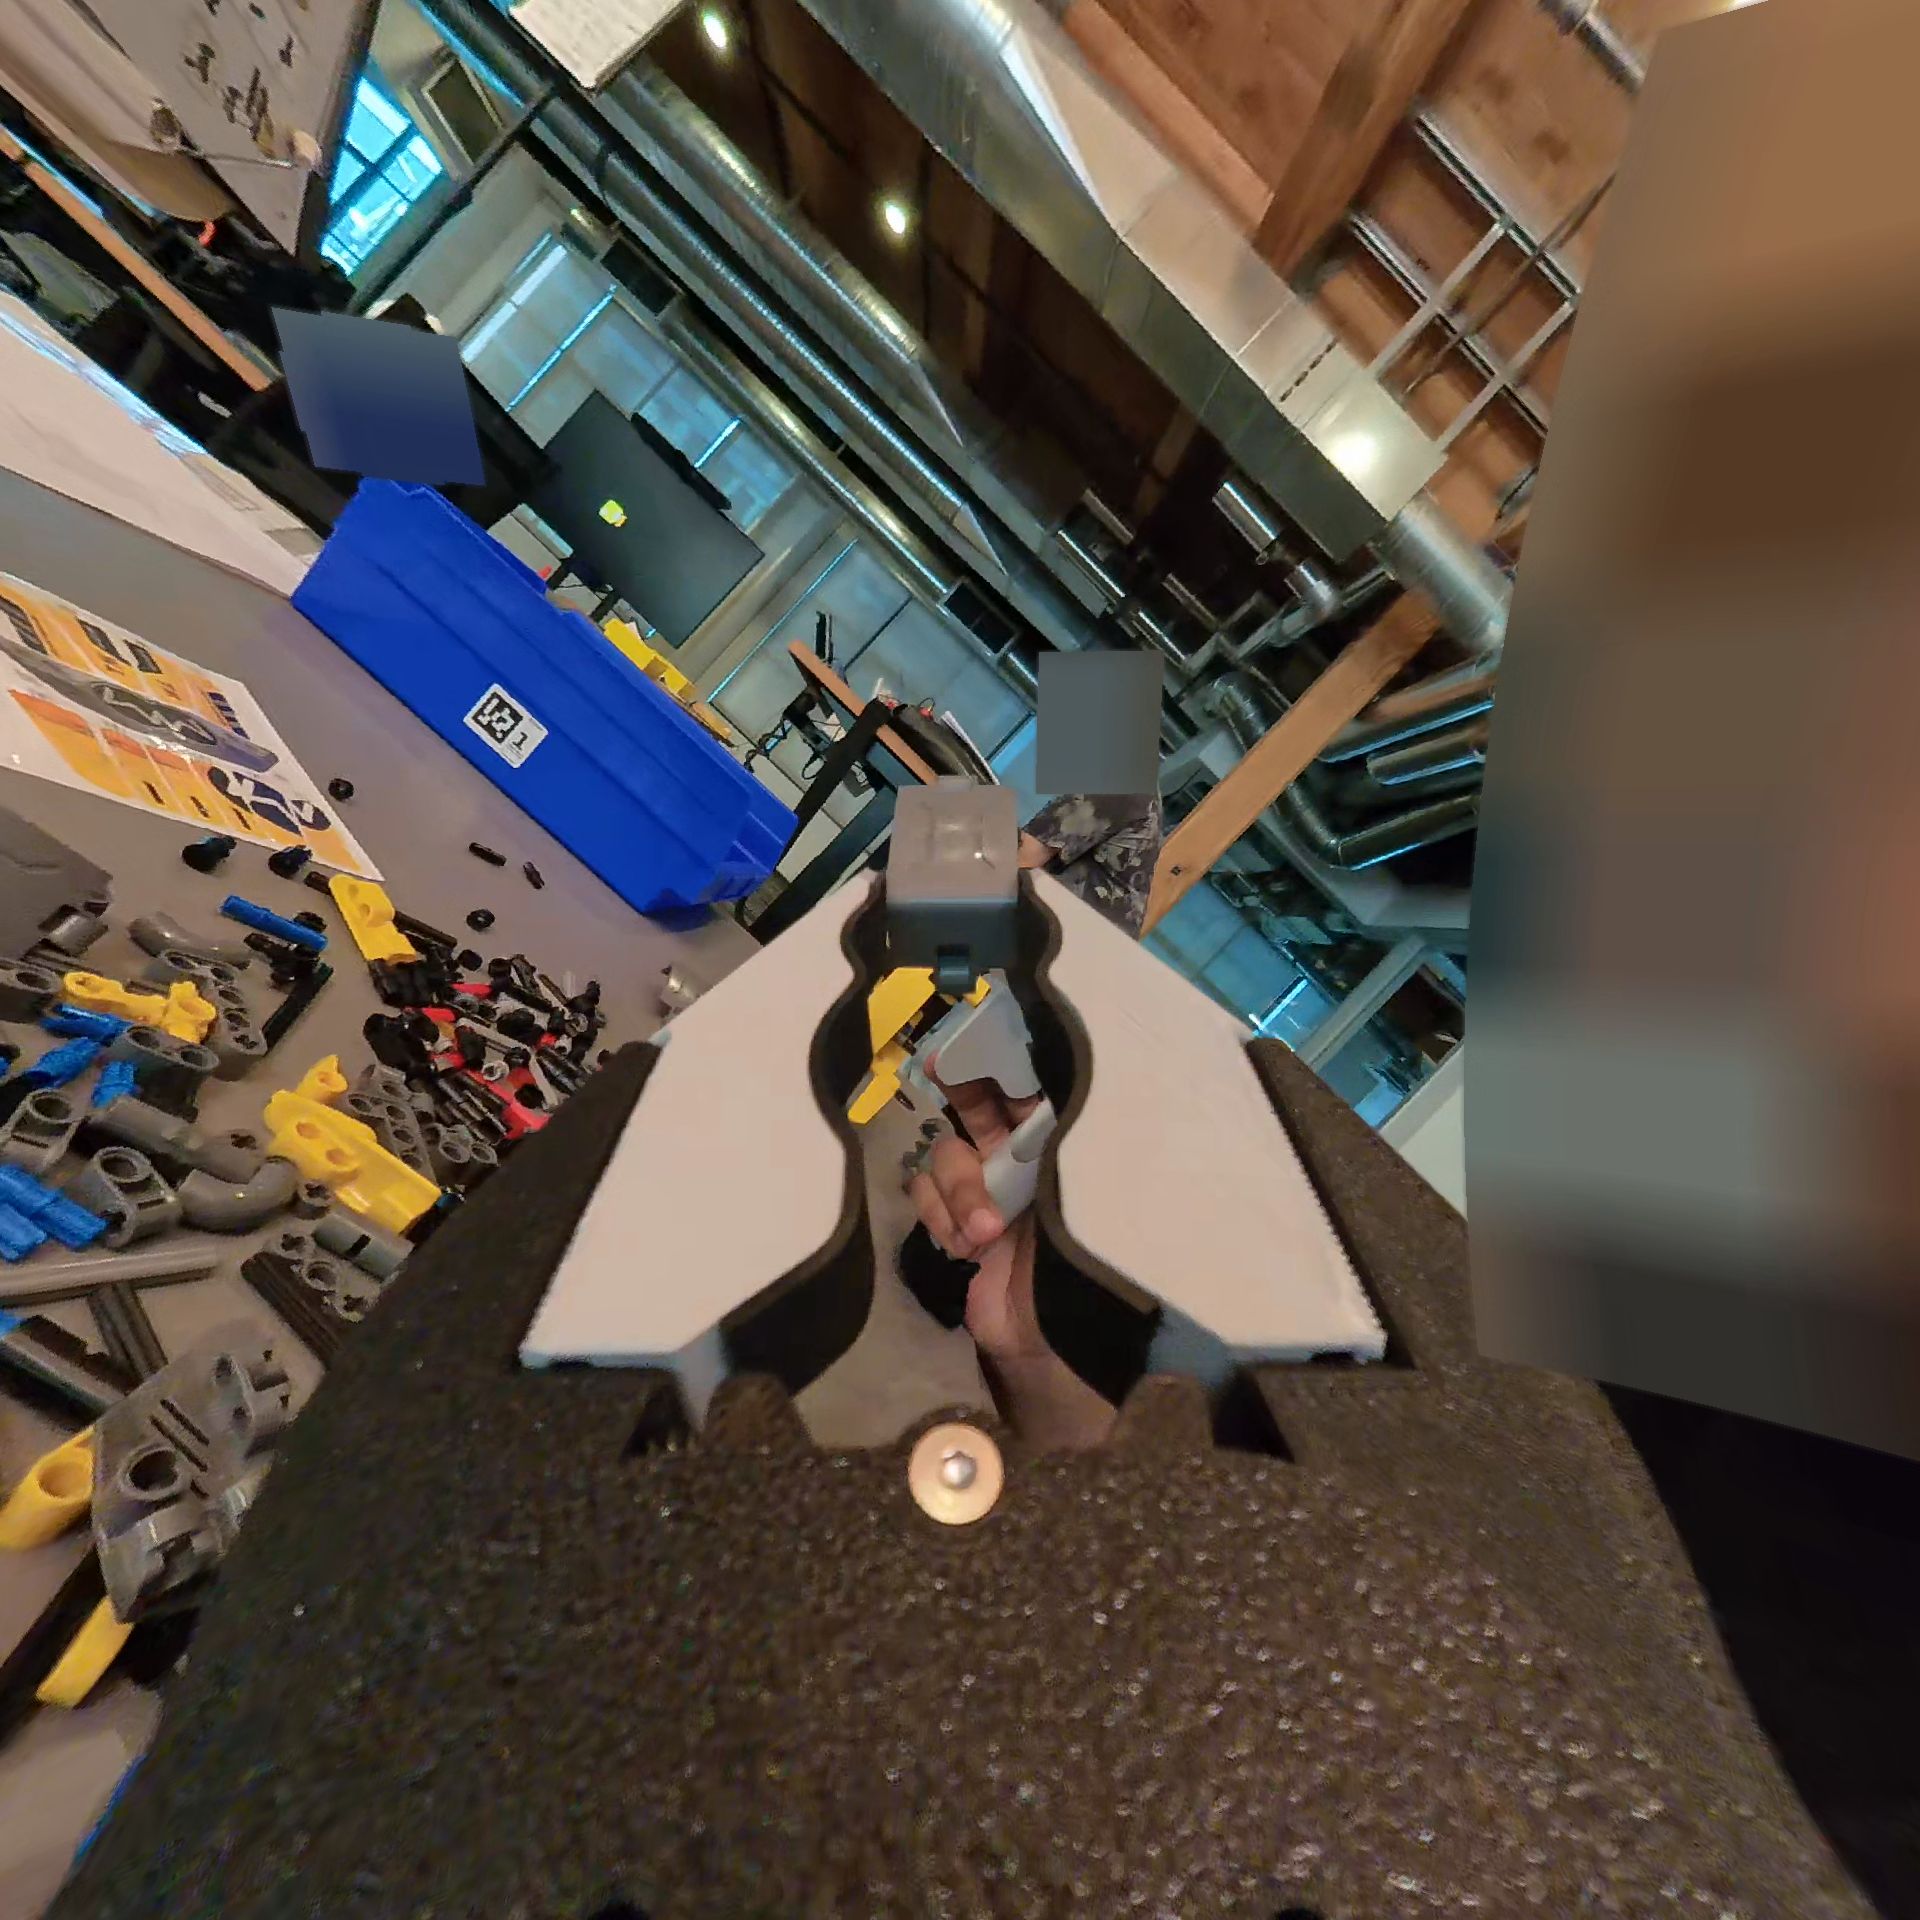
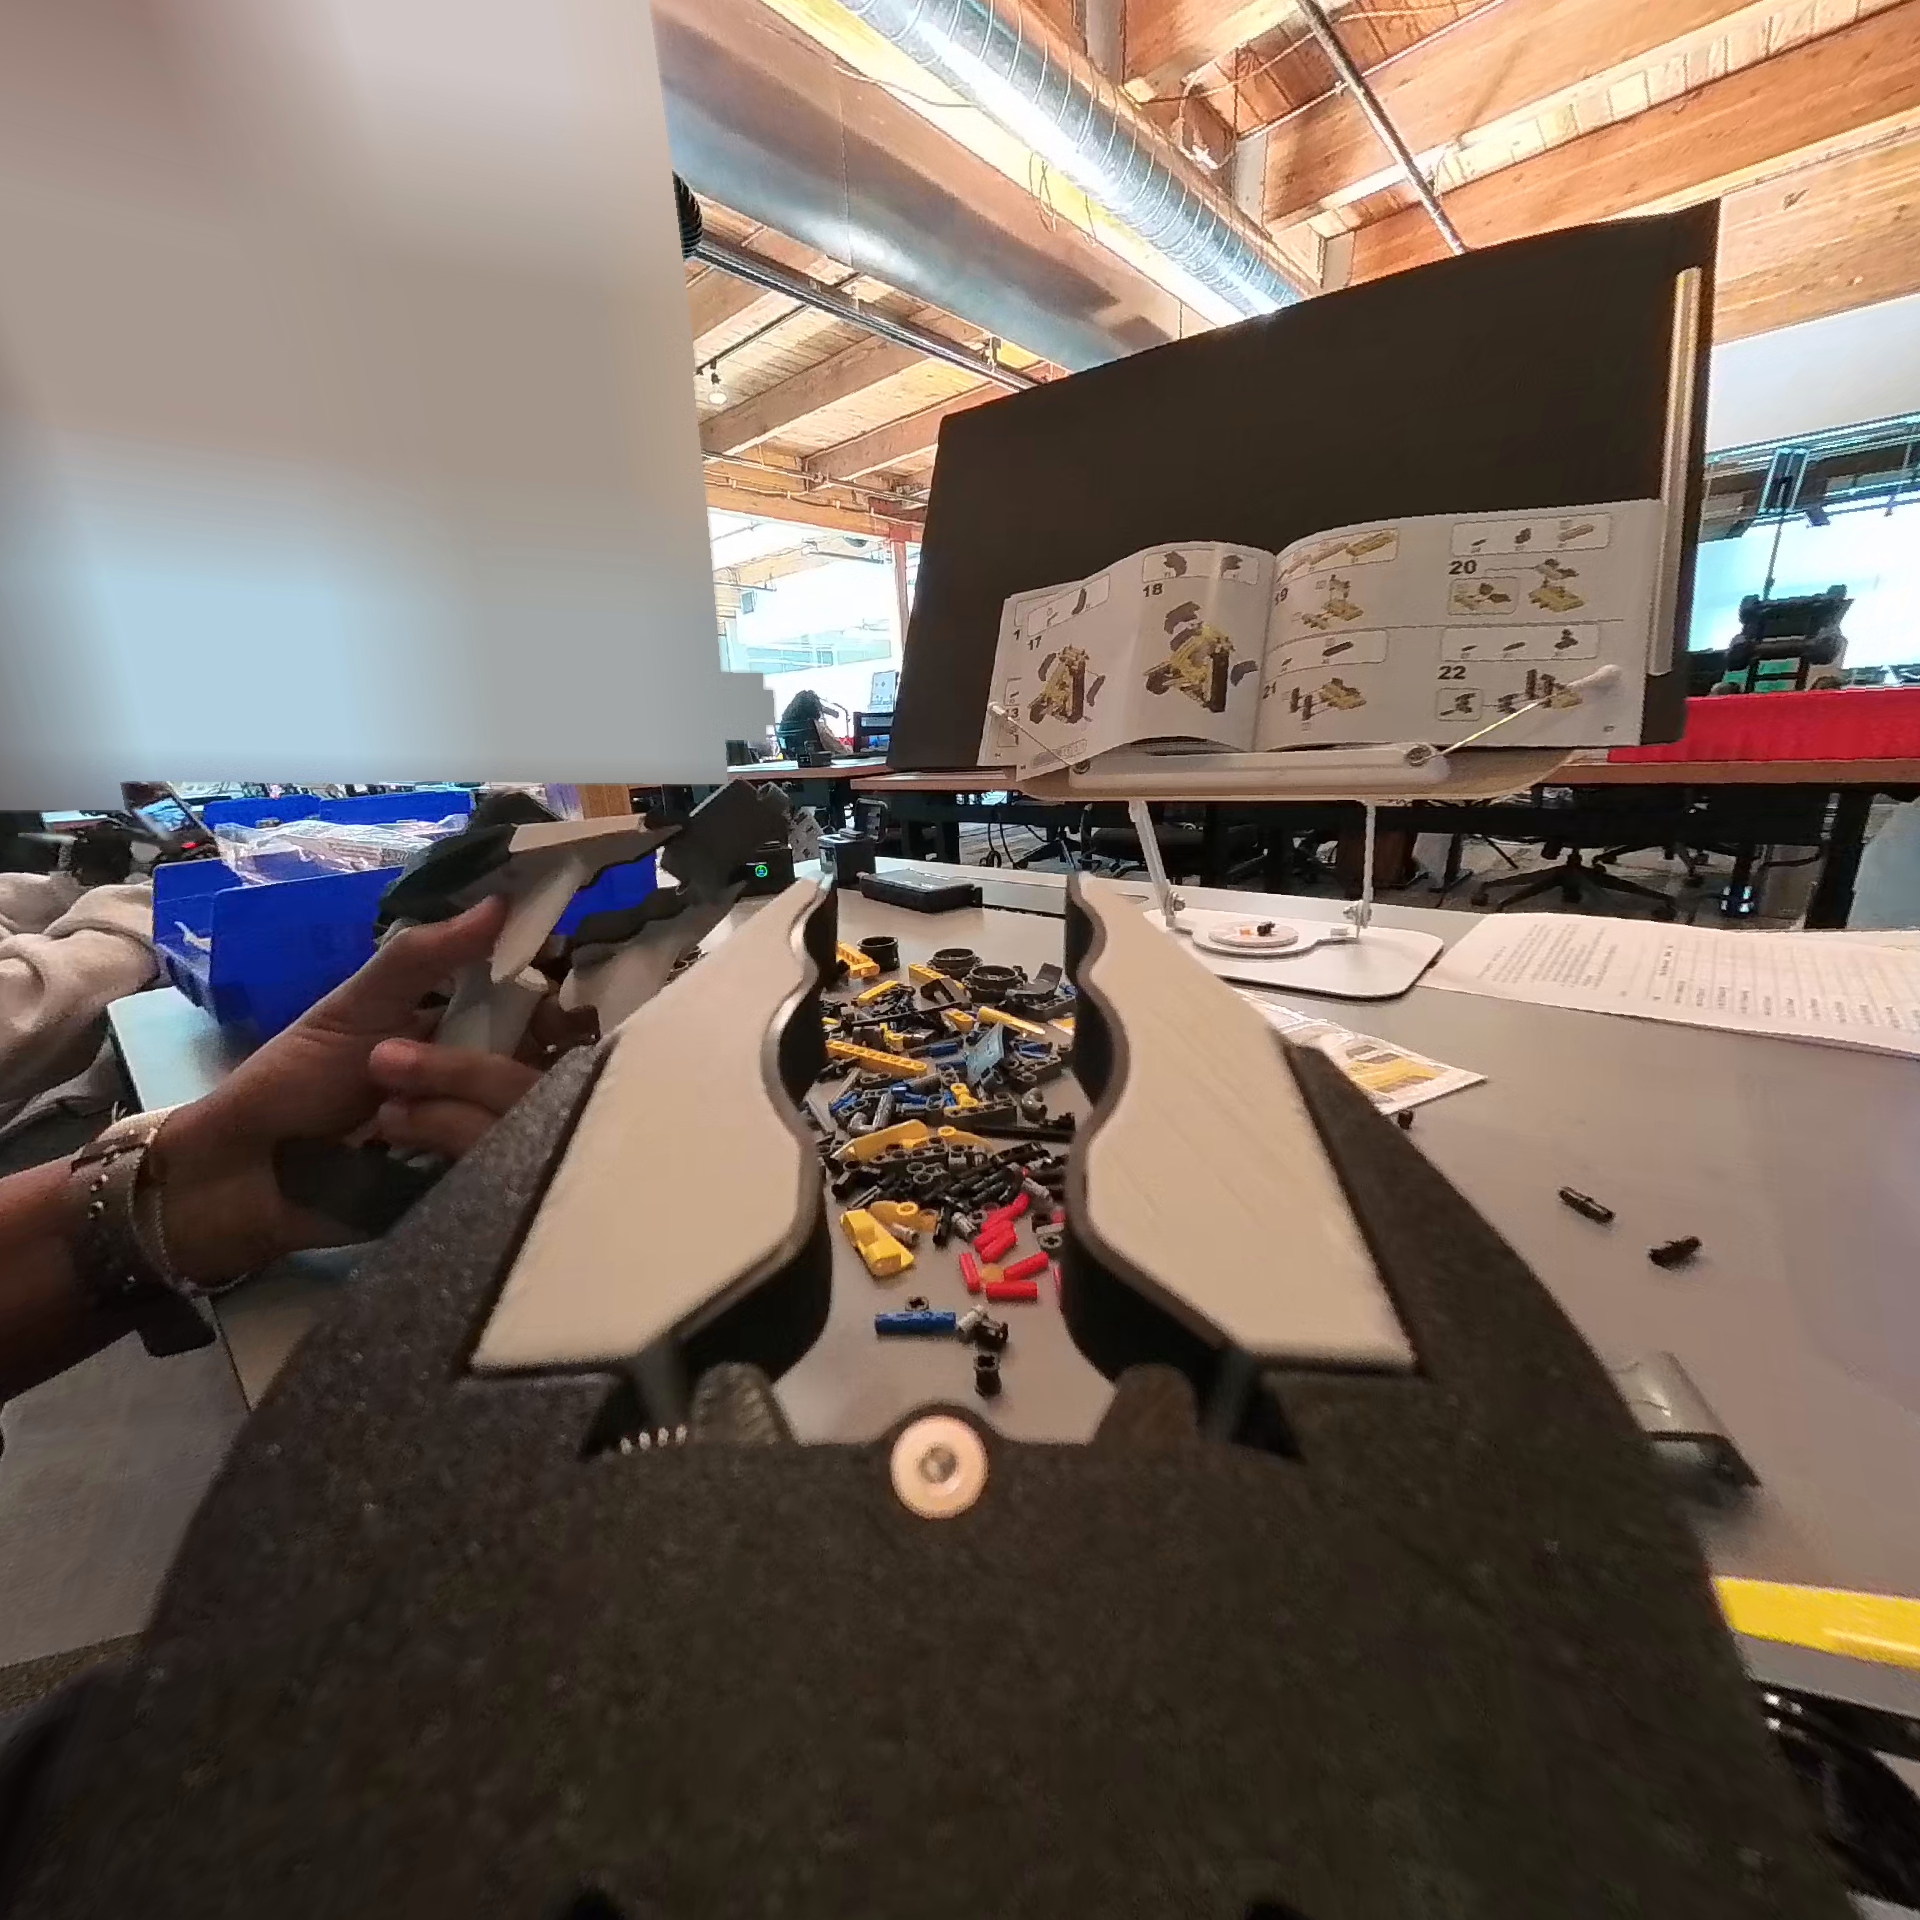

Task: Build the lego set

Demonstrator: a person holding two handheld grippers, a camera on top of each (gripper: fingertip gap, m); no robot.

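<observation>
My left gripper [image 1: 951,896] is raised off the table and tilted, shut on a small grey and dark grey block [image 1: 951,844] at its fingertips. Through the gap between its fingers a hand [image 1: 977,1195] and a grey handle part show. My right gripper [image 2: 951,904] is open and empty, held low over a pile of small yellow, black, grey, blue and red building pieces [image 2: 935,1091] on the grey table [image 2: 1558,1122]. In the right wrist view, the left gripper [image 2: 623,883] shows at the left, held by a hand [image 2: 343,1070]. The pile also shows in the left wrist view [image 1: 312,1091].
A blue bin [image 1: 520,686] stands at the table's far edge, also in the right wrist view [image 2: 270,935]. An open instruction booklet [image 2: 1320,634] rests on a white stand before a black board. A printed sheet [image 2: 1714,977] lies at the right; a colourful sheet [image 1: 135,717] lies by the pile. My hands' fingertips stand some 15 cm from each other.
</observation>
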